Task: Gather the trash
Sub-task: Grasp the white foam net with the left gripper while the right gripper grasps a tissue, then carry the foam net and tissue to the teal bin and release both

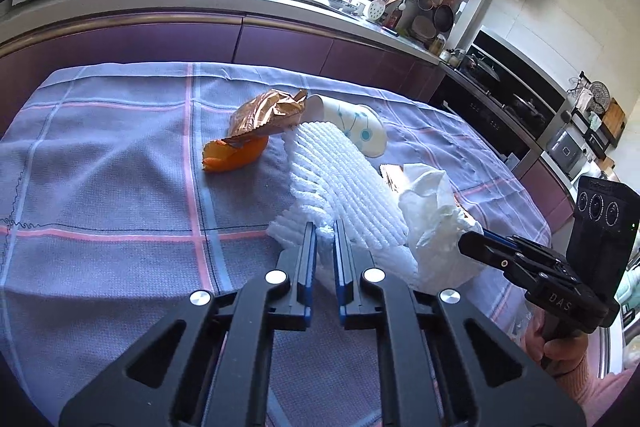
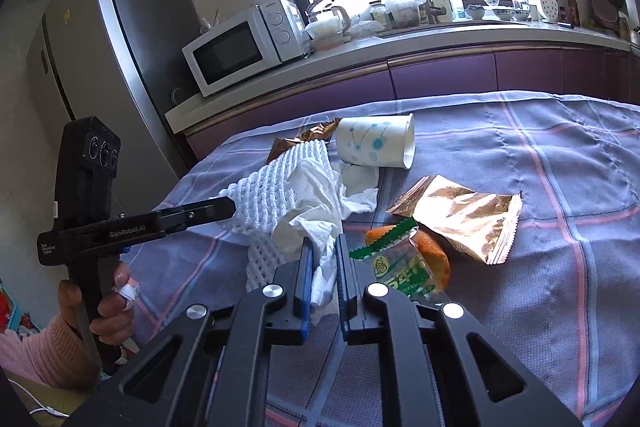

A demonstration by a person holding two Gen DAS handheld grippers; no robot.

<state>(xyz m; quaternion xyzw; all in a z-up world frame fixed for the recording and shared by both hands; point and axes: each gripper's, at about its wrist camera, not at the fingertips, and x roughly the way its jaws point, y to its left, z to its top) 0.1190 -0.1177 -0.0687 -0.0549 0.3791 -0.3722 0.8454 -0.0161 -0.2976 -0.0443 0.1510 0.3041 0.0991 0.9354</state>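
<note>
White foam netting (image 1: 340, 183) sits clamped in our left gripper (image 1: 323, 233) while our right gripper (image 2: 323, 247) pinches the crumpled tissue (image 2: 316, 211), gathering both off the tabletop (image 1: 120, 167) as one bundle.

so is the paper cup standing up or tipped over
Tipped over: the paper cup lies on its side on the tablecloth, open mouth sideways. Whether anything is inside, cannot tell.
</note>
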